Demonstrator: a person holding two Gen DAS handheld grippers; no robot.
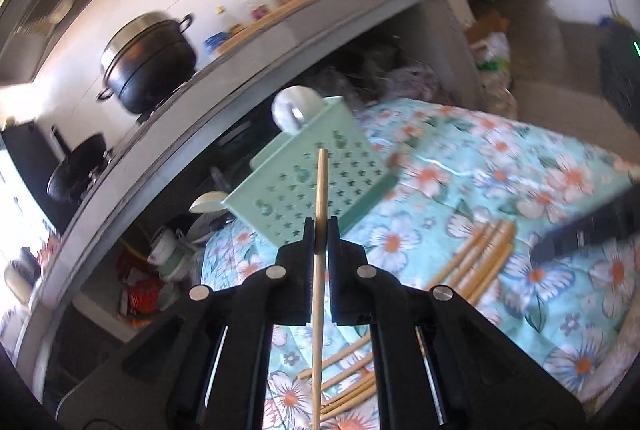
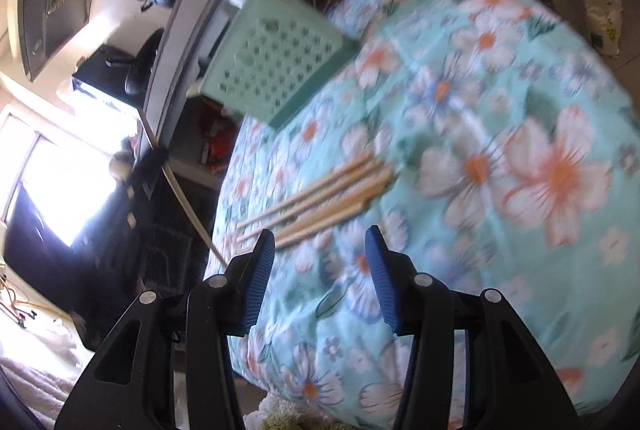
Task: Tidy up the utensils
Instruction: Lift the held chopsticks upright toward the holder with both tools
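**One chopstick pinched, a thin hold with a long lever**

The chopstick (image 1: 320, 214) stands nearly upright in the left wrist view, clamped between the jaws of the left gripper (image 1: 320, 230) somewhere along its middle, its upper end rising in front of the mint-green perforated holder (image 1: 308, 186). The holder sits at the far edge of the floral cloth (image 1: 500, 190), beside the drop toward the clutter under the shelf (image 1: 280, 42).

The grip is narrow and the stick is smooth and round, so it may pivot or slide through the pads during a fast swing. Then its tip would no longer point where the gripper points and could miss the holder's opening. The opening itself is not visible from here; only the holed side shows, so the approach angle has to be judged carefully. A push against that light holder could tip it or nudge it off the cloth.

The remaining chopsticks (image 2: 320, 194) lie bundled on the cloth, just ahead of the right gripper (image 2: 320, 242), whose blue pads stand apart with nothing between them. Closing on the bundle could trap several sticks at once or scatter them toward the edge.
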